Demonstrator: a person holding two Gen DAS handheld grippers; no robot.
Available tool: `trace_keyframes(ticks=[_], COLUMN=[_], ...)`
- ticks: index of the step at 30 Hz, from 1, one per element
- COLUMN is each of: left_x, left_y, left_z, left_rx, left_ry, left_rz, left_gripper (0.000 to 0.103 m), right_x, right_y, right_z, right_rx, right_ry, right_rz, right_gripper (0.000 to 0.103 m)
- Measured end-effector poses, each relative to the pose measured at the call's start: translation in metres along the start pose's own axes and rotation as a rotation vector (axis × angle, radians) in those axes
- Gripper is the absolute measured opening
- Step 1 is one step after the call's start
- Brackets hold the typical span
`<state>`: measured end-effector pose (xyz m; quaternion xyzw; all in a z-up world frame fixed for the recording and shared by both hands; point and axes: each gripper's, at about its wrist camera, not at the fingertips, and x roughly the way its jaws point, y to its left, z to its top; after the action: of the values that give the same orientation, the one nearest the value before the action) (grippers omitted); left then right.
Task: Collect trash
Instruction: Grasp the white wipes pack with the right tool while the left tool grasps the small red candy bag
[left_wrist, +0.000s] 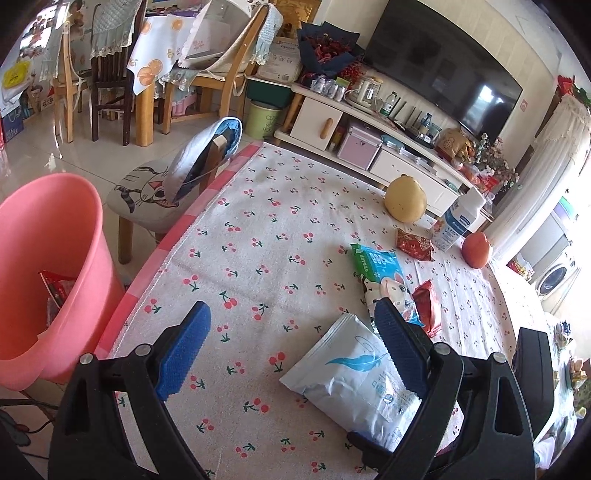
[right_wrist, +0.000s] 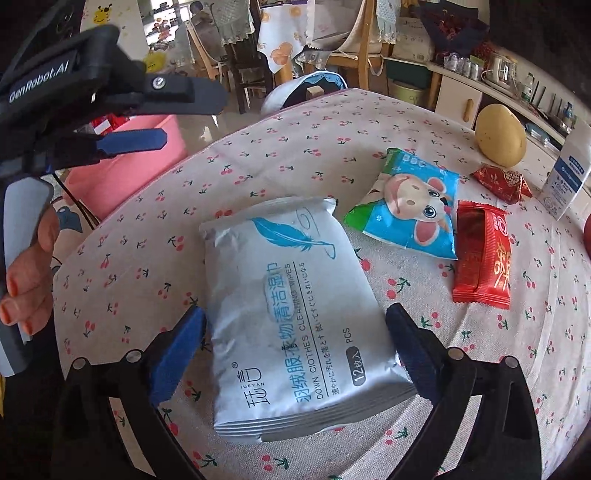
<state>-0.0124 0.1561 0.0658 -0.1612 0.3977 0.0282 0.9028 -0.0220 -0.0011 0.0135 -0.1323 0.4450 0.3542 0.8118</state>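
**A:** What is lying nearest the right gripper (right_wrist: 295, 350)?

**B:** Its blue ribbed pads are standing wide apart, straddling a flat, glossy silver-white wipes pack (right_wrist: 295, 314) with a blue feather print. The pack is resting on the cloth and the pads are not pressing on it.

**A:** And the left gripper (left_wrist: 291, 350)?

**B:** It is also spread wide and holding nothing, hovering over the bare cherry-print tablecloth (left_wrist: 258, 221), a coarse woven fabric with a pink checked border. The same pack is lying just beside its right finger.

**A:** What is sitting beyond the pack?

**B:** A crinkly blue-and-green cartoon cow packet (right_wrist: 410, 210), then a shiny red foil wrapper (right_wrist: 484, 258) just beside it. Farther back are a puffed red pouch (right_wrist: 502, 182), a smooth yellow rounded fruit (right_wrist: 500, 138) and a white carton (right_wrist: 567, 177).

**A:** Where is the trash going?

**B:** A smooth pink plastic bucket (left_wrist: 48, 266) is standing off the table's left edge, with a red wrapper (left_wrist: 55, 288) already inside.
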Motion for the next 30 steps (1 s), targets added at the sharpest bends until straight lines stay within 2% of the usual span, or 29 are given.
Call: trace_keyframes(ticks=[3, 6, 8, 19, 26, 30], left_x=[0.001, 0.002, 0.003, 0.003, 0.010, 0.034], left_y=[-0.005, -0.006, -0.006, -0.020, -0.044, -0.077], left_z=[0.000, -0.001, -0.001, 0.001, 0.012, 0.024], left_rx=[0.021, 0.026, 0.023, 0.061, 0.130, 0.209], left_ry=[0.004, 0.008, 0.009, -0.005, -0.034, -0.013], left_rz=[-0.007, -0.019, -0.024, -0.023, -0.019, -0.055], left_gripper=[0.091, 0.091, 0.091, 0.091, 0.091, 0.091], right_x=[-0.001, -0.004, -0.007, -0.038, -0.094, -0.105], right_y=[0.005, 0.003, 0.003, -0.008, -0.058, -0.087], right_z=[-0.005, -0.006, -0.008, -0.024, -0.040, -0.052], right_rx=[-0.018, -0.003, 0.002, 0.081, 0.310, 0.406], right_ry=[-0.003, -0.011, -0.011, -0.027, -0.100, -0.082], right_rz=[-0.049, -0.047, -0.046, -0.052, -0.077, -0.129], right_gripper=[0.093, 0.084, 0.082, 0.079, 0.079, 0.079])
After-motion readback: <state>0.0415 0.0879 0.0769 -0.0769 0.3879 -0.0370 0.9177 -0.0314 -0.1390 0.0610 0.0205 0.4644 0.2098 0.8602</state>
